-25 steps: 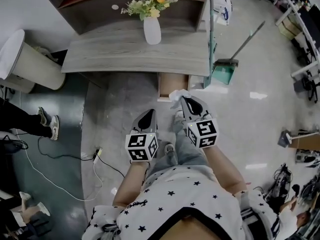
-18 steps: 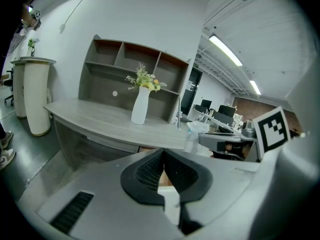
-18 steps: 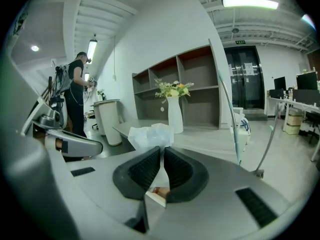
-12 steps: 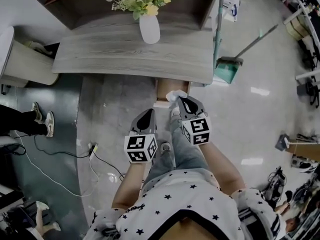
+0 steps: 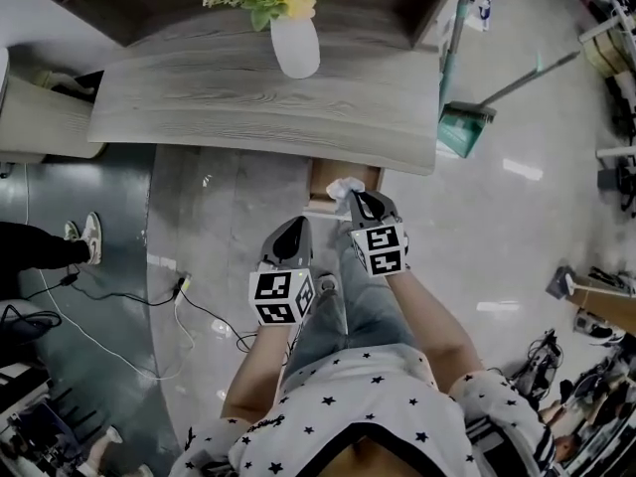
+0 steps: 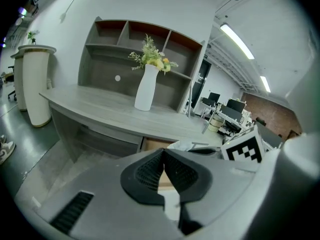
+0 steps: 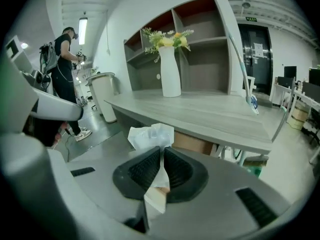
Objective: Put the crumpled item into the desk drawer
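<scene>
Crumpled white tissue (image 5: 345, 186), centre frame, clamped between the jaws of the right gripper (image 5: 360, 201) at the open desk drawer (image 5: 324, 179); left gripper (image 5: 294, 229) just lower left, jaws together, empty.

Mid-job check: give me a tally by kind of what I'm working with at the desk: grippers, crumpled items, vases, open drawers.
grippers: 2 (left gripper shut and empty, right gripper pinching the tissue)
crumpled tissue: 1
vase with flowers: 1
open drawer under the desk edge: 1
Total: 5
</scene>
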### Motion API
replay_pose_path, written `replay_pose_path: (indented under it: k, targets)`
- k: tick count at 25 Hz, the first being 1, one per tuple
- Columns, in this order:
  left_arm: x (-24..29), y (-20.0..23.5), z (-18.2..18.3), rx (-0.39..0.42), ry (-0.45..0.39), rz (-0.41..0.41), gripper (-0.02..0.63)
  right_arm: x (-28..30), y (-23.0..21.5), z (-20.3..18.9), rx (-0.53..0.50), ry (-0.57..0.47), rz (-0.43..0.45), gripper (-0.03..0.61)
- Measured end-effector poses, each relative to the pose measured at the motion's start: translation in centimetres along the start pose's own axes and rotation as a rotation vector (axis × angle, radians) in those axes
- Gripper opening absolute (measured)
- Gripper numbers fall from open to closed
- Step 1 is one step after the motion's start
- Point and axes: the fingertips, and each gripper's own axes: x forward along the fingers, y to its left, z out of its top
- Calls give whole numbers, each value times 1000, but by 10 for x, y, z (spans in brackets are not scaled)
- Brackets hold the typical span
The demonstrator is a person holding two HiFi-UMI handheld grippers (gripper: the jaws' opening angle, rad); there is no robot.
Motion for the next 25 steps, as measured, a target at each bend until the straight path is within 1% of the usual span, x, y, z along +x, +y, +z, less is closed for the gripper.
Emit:
replay_pose_path:
  k: [5,11,15,21,23,25]
  targets:
    - [17,11,-7,-16,21,20,12,32,-10,-29,4,91,-10,17]
    - [30,23,-15,-35,38,45,12,66,-14,-60,-29,192,-6,18]
    - [35,27,-20,-43,51,59,12,82,-19,-73,-65,242,-8,20]
    - [35,29,-23,-50,61,63,12,89,-21,-83,-66,295,-23,26]
    - [36,30,-23,-50,60,61,12,91,-21,-84,-68,304,-23,43]
    - [35,30,-22,-49,56,60,12,91,-19,-84,-68,306,-16,102]
